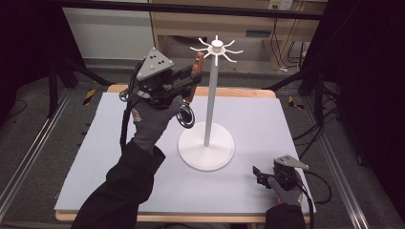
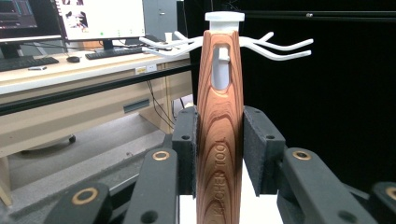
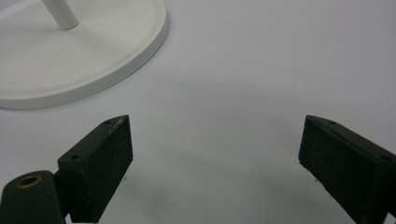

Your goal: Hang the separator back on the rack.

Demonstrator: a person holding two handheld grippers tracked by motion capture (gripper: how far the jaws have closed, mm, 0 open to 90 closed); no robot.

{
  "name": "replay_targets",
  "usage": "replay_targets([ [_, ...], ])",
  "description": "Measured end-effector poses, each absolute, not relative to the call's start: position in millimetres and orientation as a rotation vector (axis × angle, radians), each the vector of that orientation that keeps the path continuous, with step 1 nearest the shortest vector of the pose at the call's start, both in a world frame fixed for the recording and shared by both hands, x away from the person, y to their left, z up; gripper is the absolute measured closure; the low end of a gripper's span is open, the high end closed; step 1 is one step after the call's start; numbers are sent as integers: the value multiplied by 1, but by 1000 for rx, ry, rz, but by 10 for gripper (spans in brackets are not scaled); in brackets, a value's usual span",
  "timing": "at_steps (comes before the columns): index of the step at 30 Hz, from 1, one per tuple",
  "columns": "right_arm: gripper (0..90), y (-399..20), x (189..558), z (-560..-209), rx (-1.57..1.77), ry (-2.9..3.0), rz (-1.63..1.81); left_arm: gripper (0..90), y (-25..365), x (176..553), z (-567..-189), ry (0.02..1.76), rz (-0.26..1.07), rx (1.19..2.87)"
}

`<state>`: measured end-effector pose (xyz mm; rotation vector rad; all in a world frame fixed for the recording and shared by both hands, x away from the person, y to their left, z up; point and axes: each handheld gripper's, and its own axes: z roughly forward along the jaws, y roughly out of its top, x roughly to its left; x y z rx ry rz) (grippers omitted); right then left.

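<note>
one wooden kitchen tool handle [image 2: 219, 140], grain red-brown, stands upright, clamped between the pads of the left gripper [image 2: 219, 151]. its hanging slot sits at the top of the one white hook stand [image 1: 208, 102], level with the ring of curved hooks [image 2: 275, 49]; one hook tip shows through the slot. in the high view the left gripper [image 1: 191, 76] is raised beside the stand's pole, well above the round base [image 1: 206, 148]. the right gripper [image 3: 215, 154] rests low near the front right corner of the pale mat [image 1: 119, 181], jaws spread wide with nothing between them, the base just ahead. open mat lies left and front of the stand.
</note>
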<state>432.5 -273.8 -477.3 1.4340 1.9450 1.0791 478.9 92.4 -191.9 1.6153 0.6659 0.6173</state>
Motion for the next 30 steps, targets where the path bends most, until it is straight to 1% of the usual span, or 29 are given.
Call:
replay_targets([
  [26, 102, -274, 433, -478, 1427, 1947, 1073, 660, 89, 483, -196, 656, 601, 1635],
  [30, 102, -274, 433, -478, 1432, 1950, 1077, 595, 92, 479, -195, 650, 602, 1628],
])
